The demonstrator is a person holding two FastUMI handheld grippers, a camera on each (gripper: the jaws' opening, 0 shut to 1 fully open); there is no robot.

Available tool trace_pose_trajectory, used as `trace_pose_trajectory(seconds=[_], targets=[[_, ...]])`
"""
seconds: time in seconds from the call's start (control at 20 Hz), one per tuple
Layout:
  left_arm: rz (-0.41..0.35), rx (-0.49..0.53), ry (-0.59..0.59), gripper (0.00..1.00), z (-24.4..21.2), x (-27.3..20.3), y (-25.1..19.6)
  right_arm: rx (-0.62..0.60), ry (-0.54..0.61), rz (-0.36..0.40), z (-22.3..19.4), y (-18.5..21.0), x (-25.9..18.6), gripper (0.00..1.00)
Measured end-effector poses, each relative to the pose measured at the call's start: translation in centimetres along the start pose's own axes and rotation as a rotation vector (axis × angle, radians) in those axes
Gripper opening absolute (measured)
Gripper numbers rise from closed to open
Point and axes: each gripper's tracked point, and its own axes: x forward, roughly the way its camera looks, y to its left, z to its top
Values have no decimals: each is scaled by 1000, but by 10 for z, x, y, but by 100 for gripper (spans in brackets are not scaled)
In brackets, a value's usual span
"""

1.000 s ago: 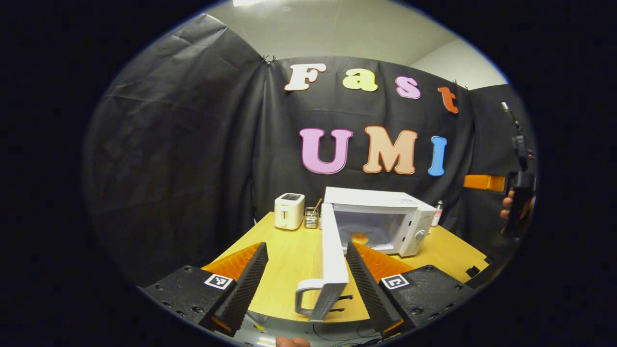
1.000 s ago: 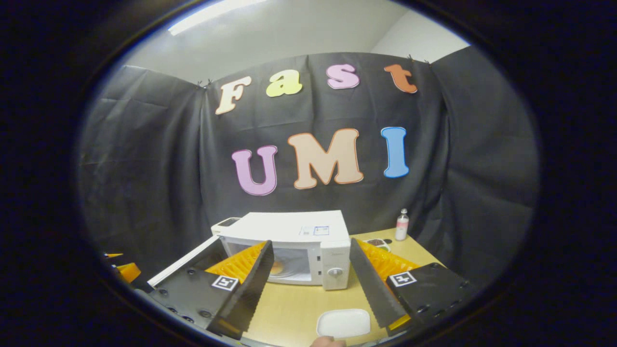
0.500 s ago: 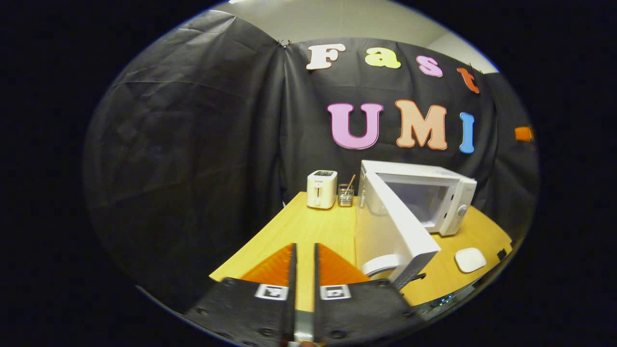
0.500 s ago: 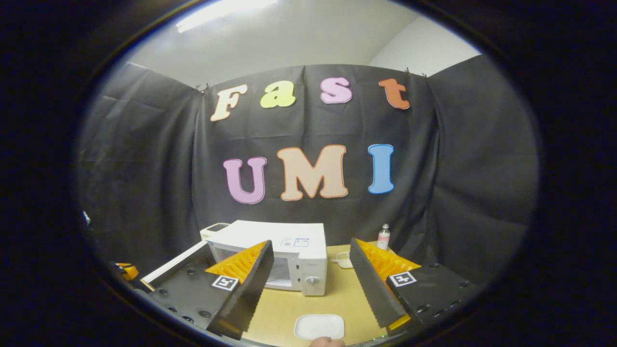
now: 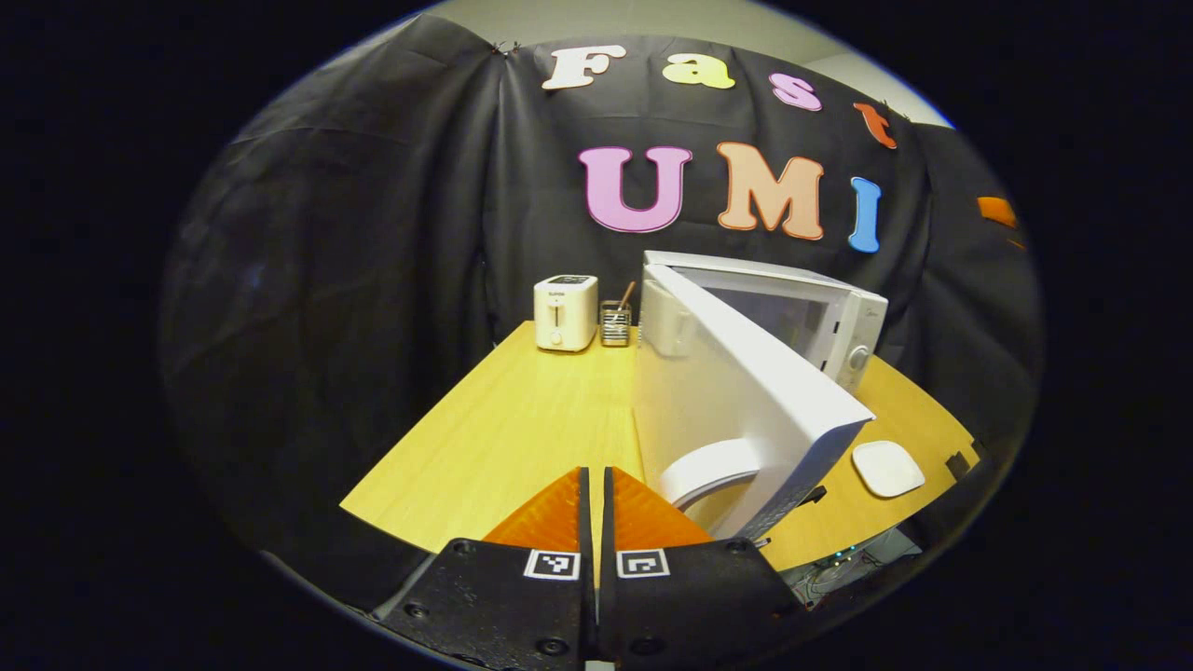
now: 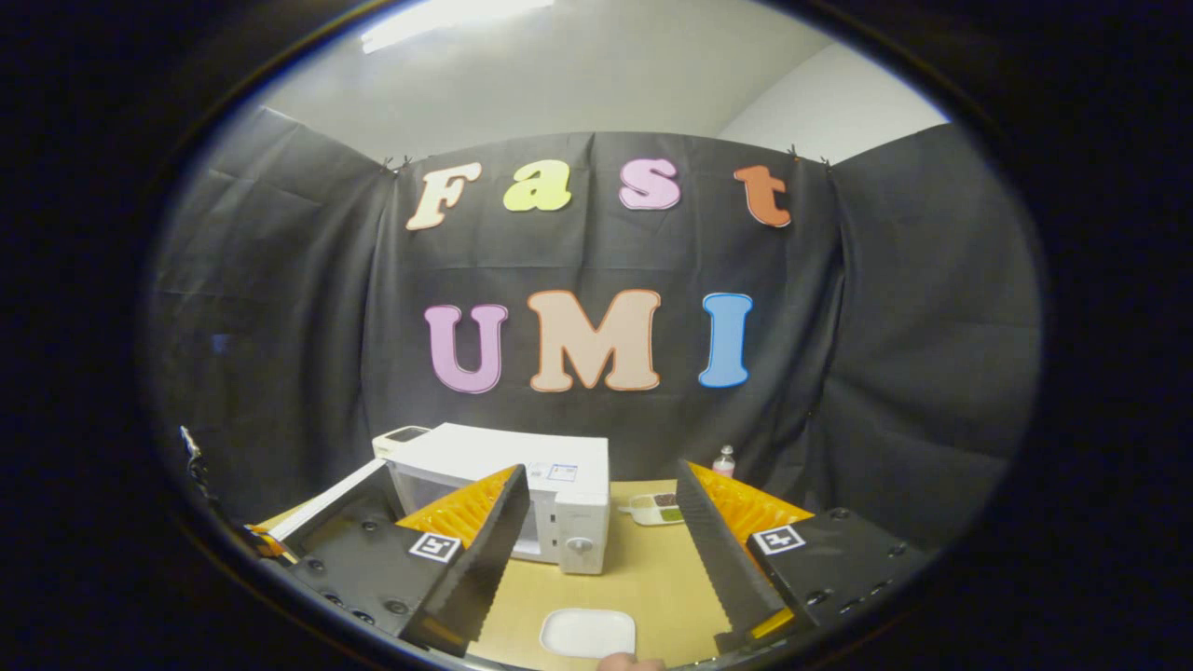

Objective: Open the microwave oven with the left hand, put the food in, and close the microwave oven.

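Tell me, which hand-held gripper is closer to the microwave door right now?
Left. The left hand-held gripper, fingers together, sits just beside the microwave door's outer face, near its handle. The right hand-held gripper, fingers spread, hangs back over the table, facing the microwave oven.

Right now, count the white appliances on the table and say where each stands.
2. The toaster stands at the table's far edge by the wall; the microwave stands to its right, door swung open. The door could hide something behind it.
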Motion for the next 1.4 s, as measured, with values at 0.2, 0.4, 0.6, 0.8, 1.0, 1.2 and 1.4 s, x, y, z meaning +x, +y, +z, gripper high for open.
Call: trace_pose_trajectory(seconds=[0.2,0.4,0.6,0.8,1.0,1.2,1.4], targets=[[-93,25,-8,0,4,10,-49,7,-3,-41,3,-19,-4,97],[-187,67,-11,0,9,28,-96,11,0,-98,3,-45,-15,97],[-263,96,-5,0,13,47,-136,8,8,-170,1,-77,-30,89],[-324,127,-18,0,25,64,-173,8,20,-248,1,-110,-48,97],[-356,116,-20,0,34,82,-201,6,36,-308,-1,-135,-65,97],[-382,124,-34,0,46,103,-230,1,47,-353,0,-157,-74,89],[-388,136,-40,0,55,129,-251,-7,54,-375,1,-171,-78,97]])
